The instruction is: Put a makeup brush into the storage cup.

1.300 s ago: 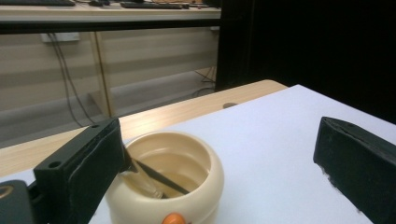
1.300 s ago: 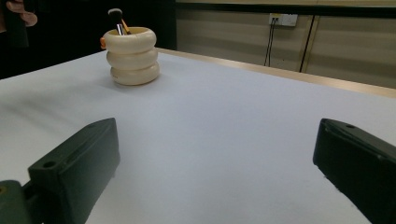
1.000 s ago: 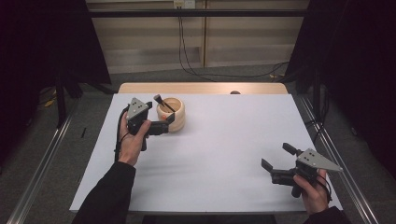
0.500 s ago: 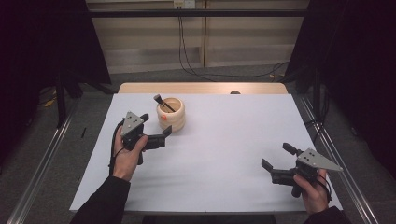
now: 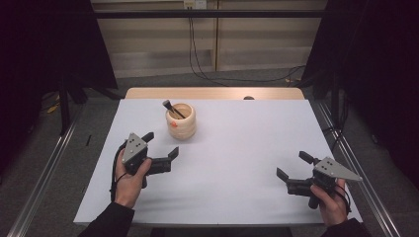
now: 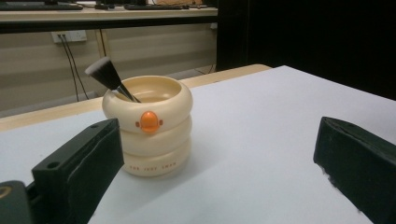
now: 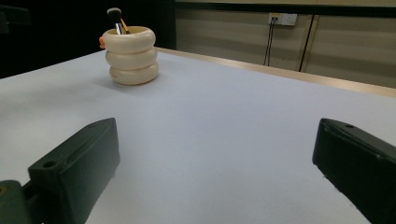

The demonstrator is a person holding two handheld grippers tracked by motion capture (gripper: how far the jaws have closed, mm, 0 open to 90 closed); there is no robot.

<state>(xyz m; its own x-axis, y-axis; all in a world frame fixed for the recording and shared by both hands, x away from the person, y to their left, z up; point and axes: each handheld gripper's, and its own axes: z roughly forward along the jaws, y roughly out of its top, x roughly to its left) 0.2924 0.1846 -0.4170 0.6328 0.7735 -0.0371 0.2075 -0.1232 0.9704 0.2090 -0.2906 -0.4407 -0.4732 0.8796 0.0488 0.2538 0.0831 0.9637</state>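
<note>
Pulled back toward the person since a moment ago, the left gripper (image 5: 160, 144) now sits well clear of the cream, three-ringed ceramic holder (image 5: 181, 121), its jaws spread wide and holding nothing. That holder stands upright on the white table (image 5: 247, 148) near the far edge, with a small orange button on its top ring and a black-bristled makeup brush (image 5: 173, 109) leaning inside it. Near the table's front right corner, the right gripper (image 5: 294, 168) has not moved, its jaws likewise spread apart and empty.
</note>
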